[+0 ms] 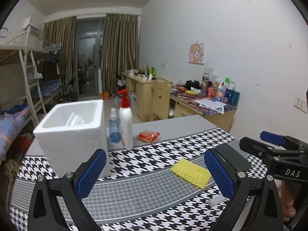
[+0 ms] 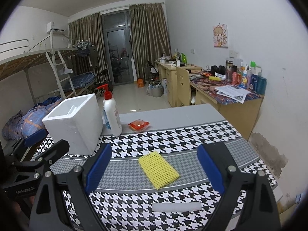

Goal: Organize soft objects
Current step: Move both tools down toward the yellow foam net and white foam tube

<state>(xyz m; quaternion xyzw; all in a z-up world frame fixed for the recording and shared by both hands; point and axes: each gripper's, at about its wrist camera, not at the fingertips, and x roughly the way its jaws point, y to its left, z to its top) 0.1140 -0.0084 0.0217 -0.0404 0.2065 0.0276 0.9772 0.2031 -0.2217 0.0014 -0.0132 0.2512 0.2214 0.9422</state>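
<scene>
Both tongs hang over the houndstooth cloth [image 2: 173, 134] with their blue pads spread wide and nothing between them: the left gripper [image 1: 155, 173] fills the lower part of its view, the right gripper [image 2: 155, 169] likewise. The yellow foam net [image 2: 158, 170] lies flat at centre frame, the white foam box [image 2: 75, 123] left of it, a white foam strip [image 2: 176, 206] low down.

A dormitory room: a metal bunk bed [image 2: 38, 61], wooden study desks [image 2: 194, 77] cluttered with toiletries [image 2: 248, 77], and a curtained balcony door [image 2: 118, 48].
</scene>
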